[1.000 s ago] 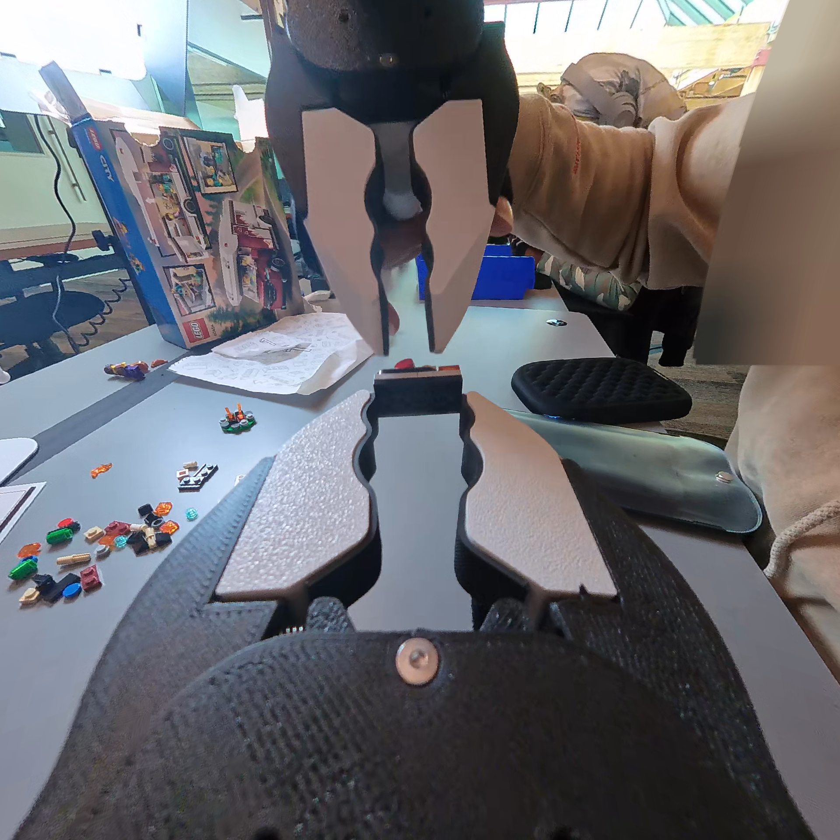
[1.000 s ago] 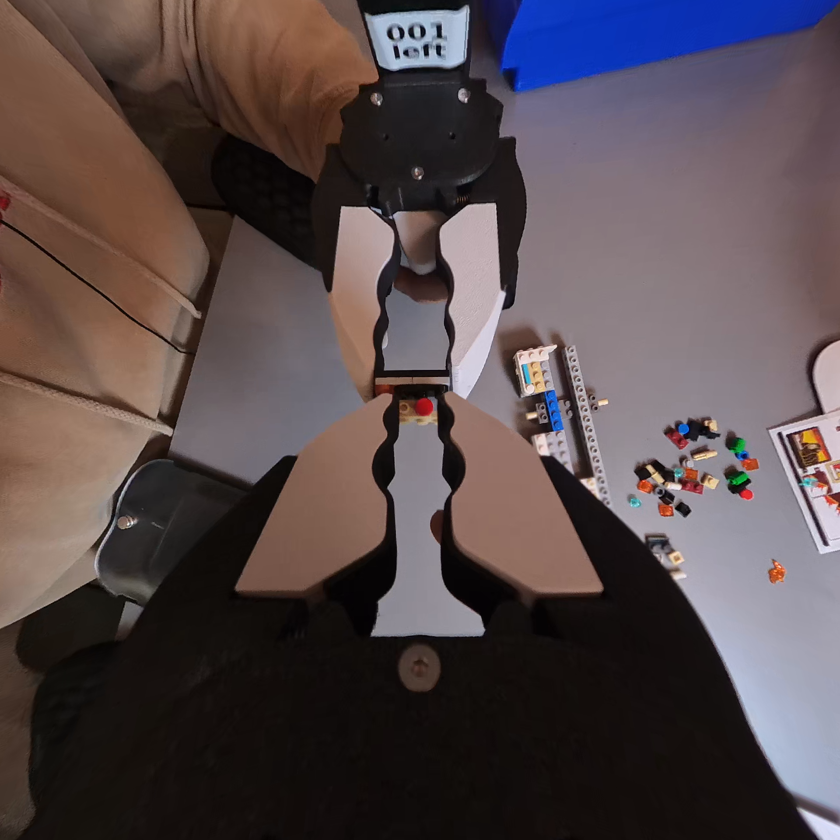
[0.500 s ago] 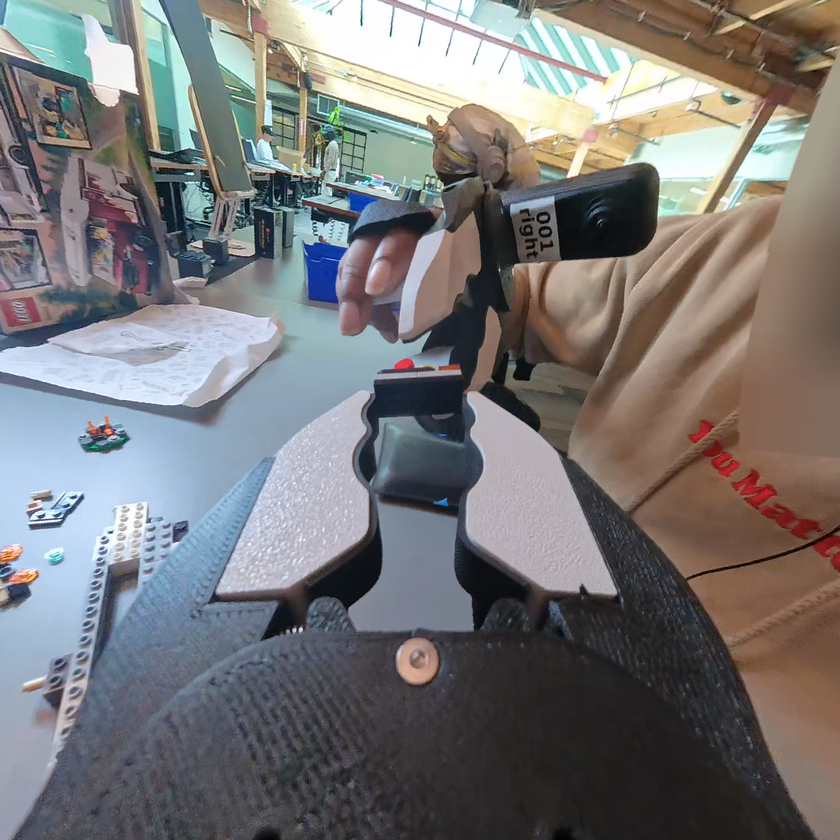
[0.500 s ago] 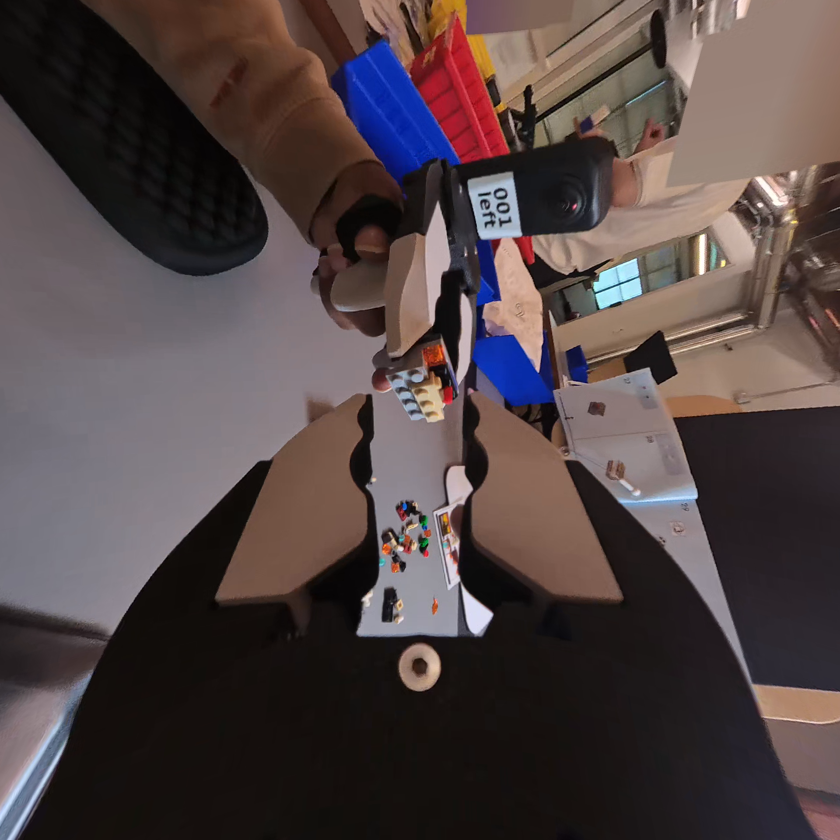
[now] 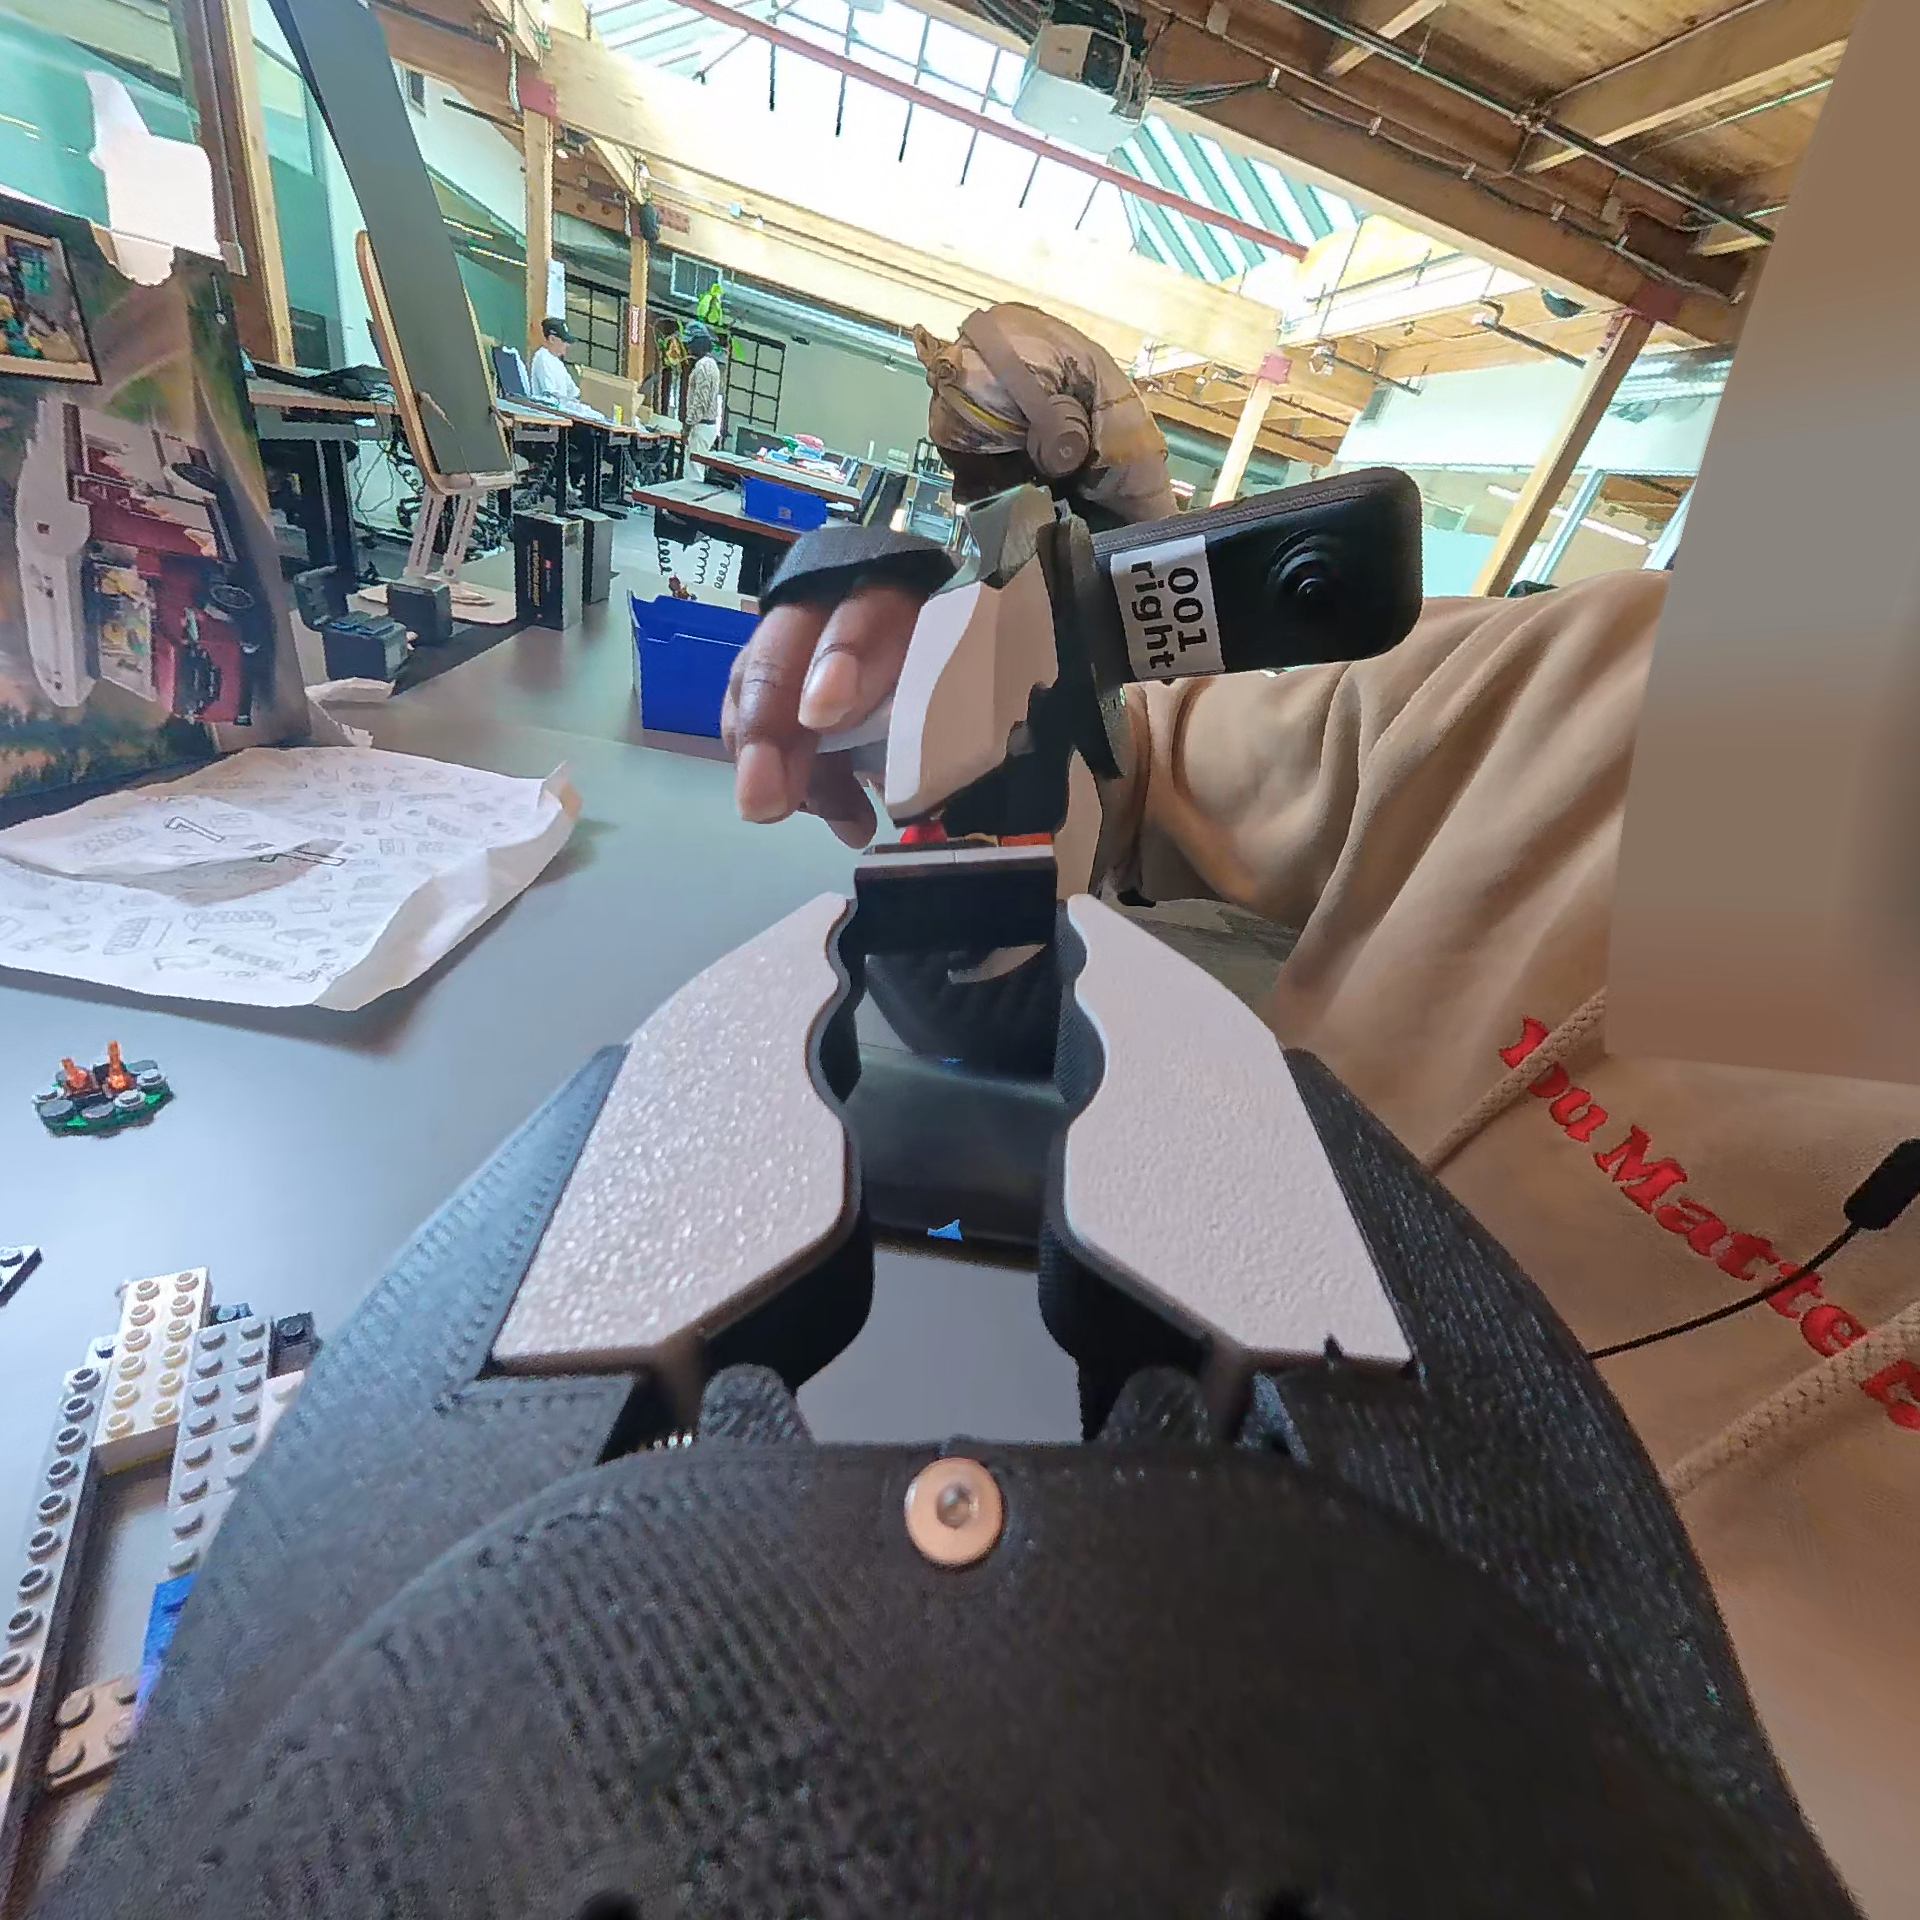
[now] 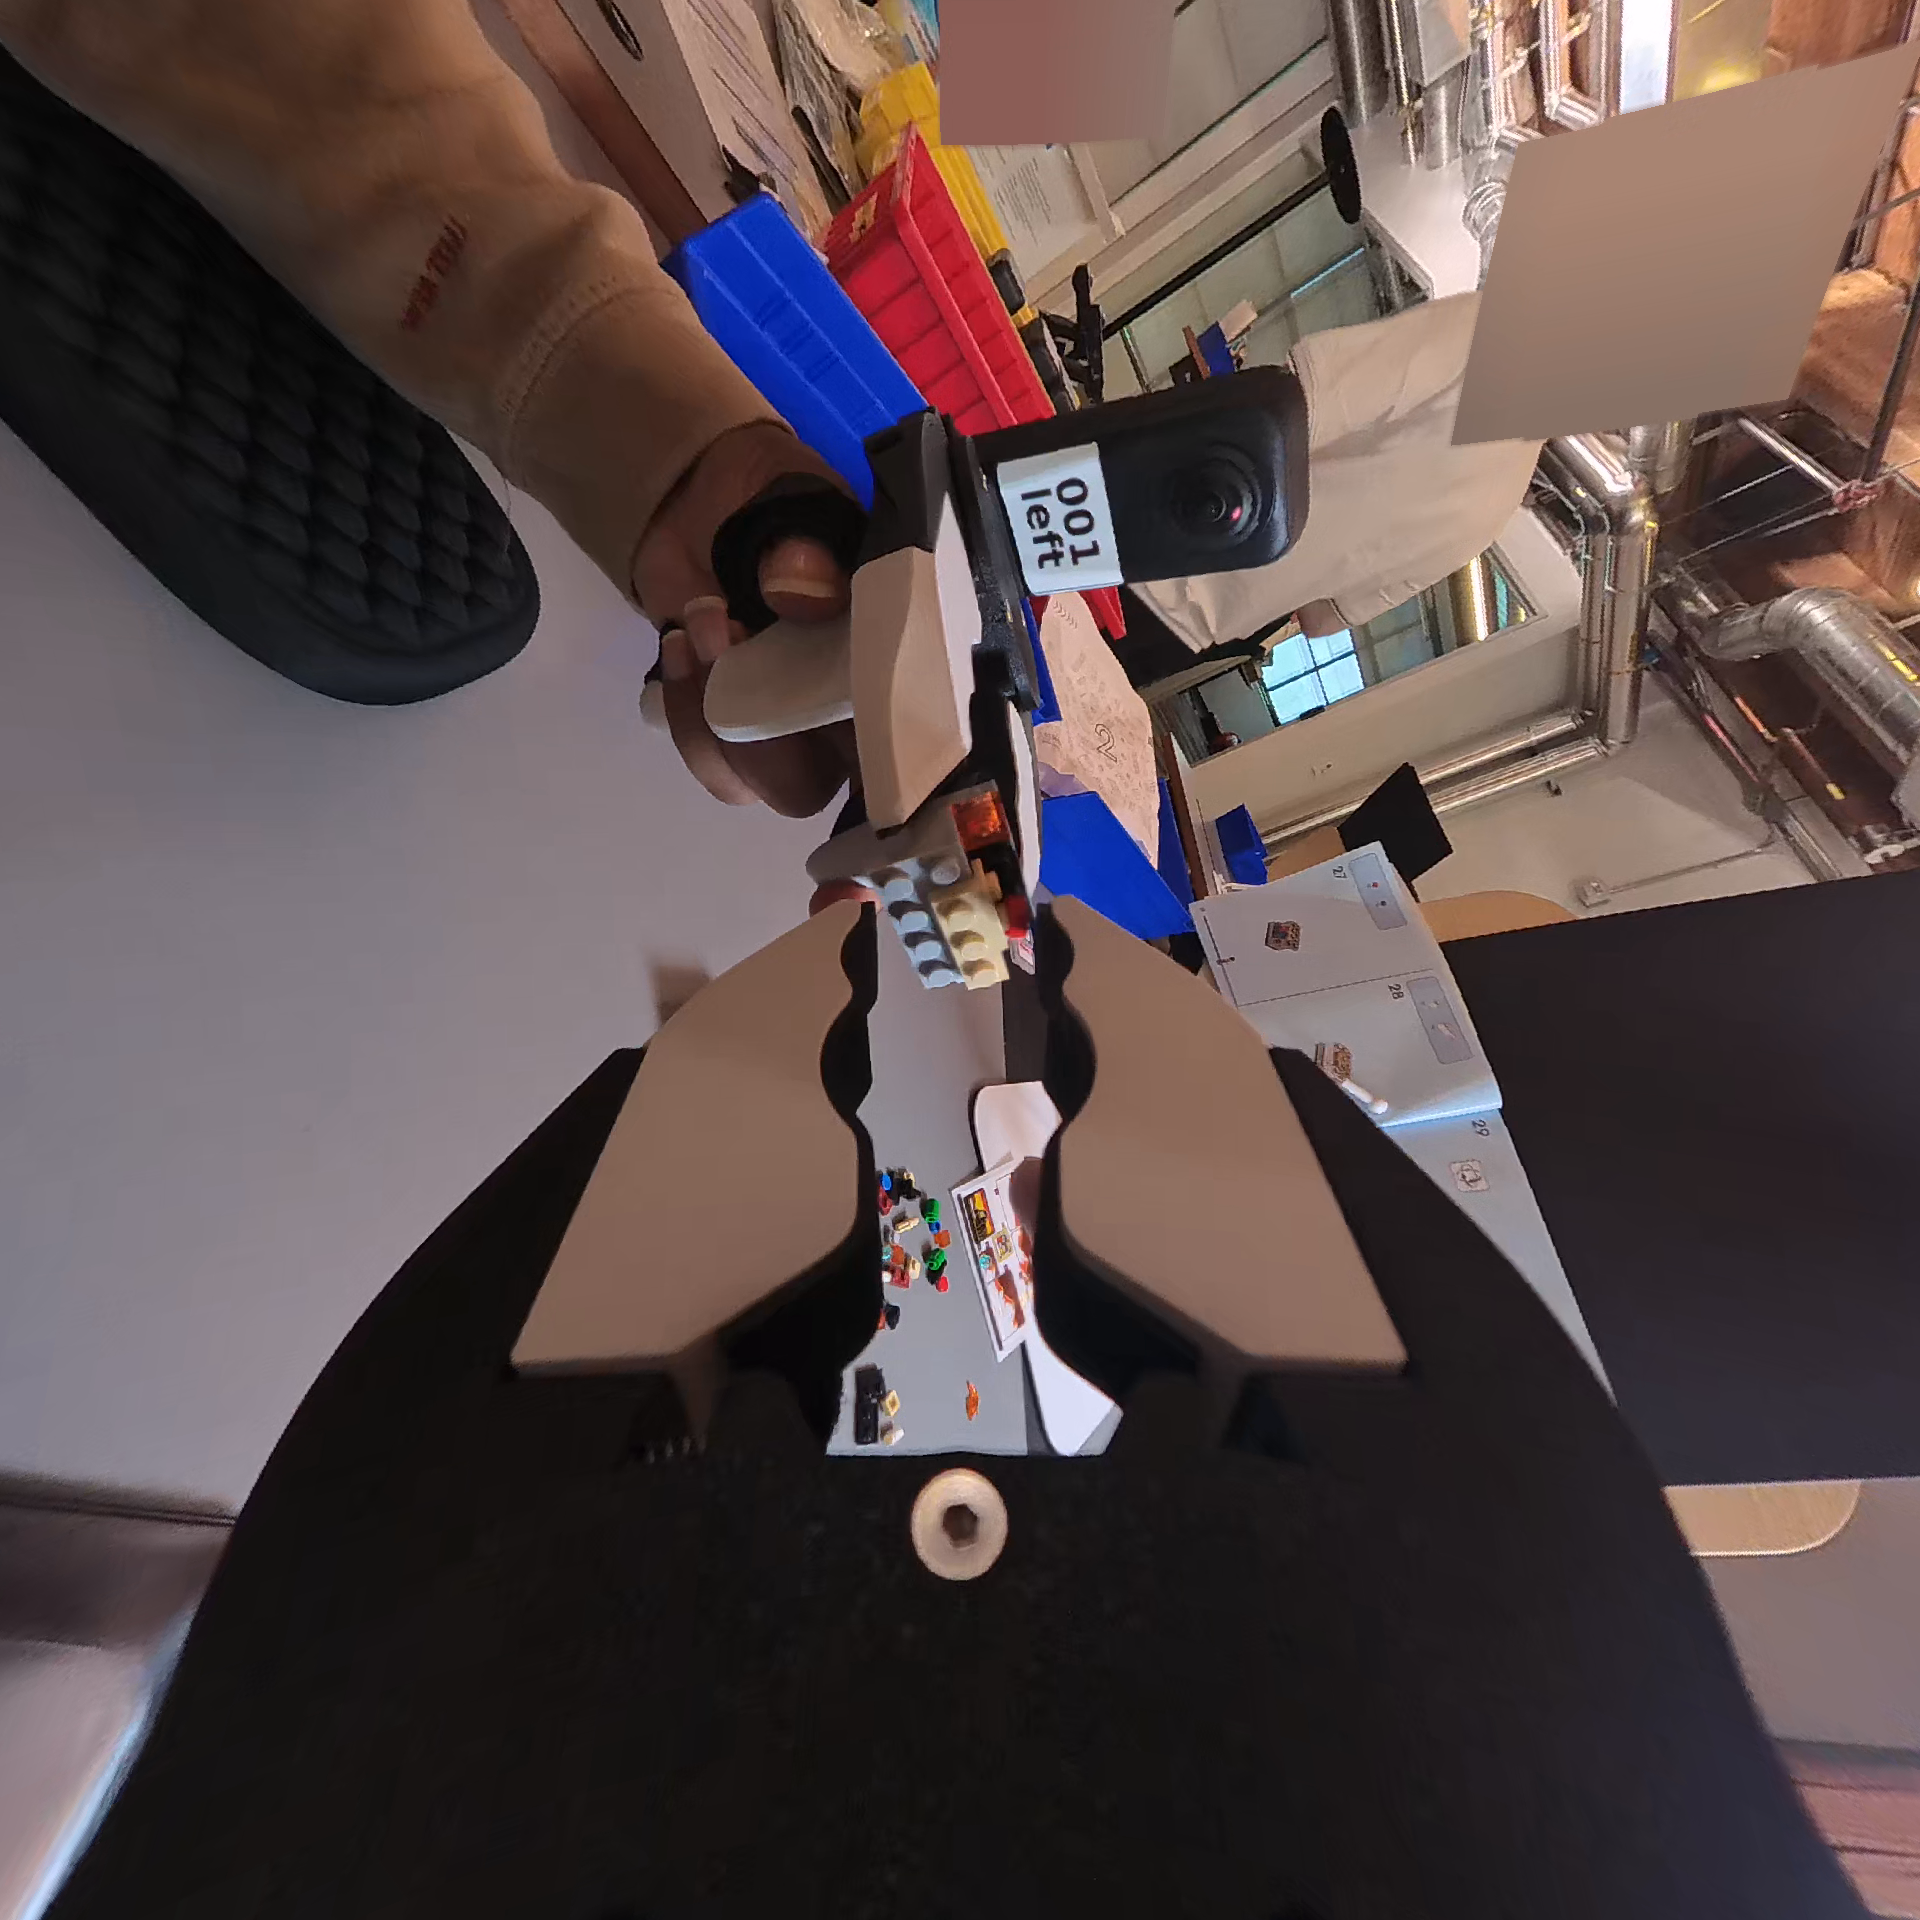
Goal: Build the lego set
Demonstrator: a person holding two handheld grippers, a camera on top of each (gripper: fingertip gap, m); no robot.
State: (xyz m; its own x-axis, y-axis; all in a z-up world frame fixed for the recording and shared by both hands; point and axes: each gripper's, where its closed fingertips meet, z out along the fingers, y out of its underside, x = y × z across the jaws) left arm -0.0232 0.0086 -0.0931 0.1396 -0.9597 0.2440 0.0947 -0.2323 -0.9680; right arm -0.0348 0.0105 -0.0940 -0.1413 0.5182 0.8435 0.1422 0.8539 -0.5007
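Your left gripper [image 5: 954, 914] is squeezing a small lego piece [image 5: 954, 902], holding it up above the counter [image 5: 436, 1060]. Your right gripper [image 6: 954, 920] is sitting right next to that piece with its fingers apart, holding nothing. Loose lego bits [image 6: 912, 1236] are lying on the counter below, beside the instruction booklet [image 6: 1340, 977].

We log writing, not transcribed. Left wrist view: white sticker [image 5: 1164, 613] on camera [image 5: 1309, 587], 1 o'clock; red lettering [image 5: 1704, 1216] on beige hoodie [image 5: 1403, 831], 4 o'clock. Right wrist view: second sticker [image 6: 1060, 520], 12 o'clock; numbered instruction booklet [image 6: 1351, 966], 2 o'clock.
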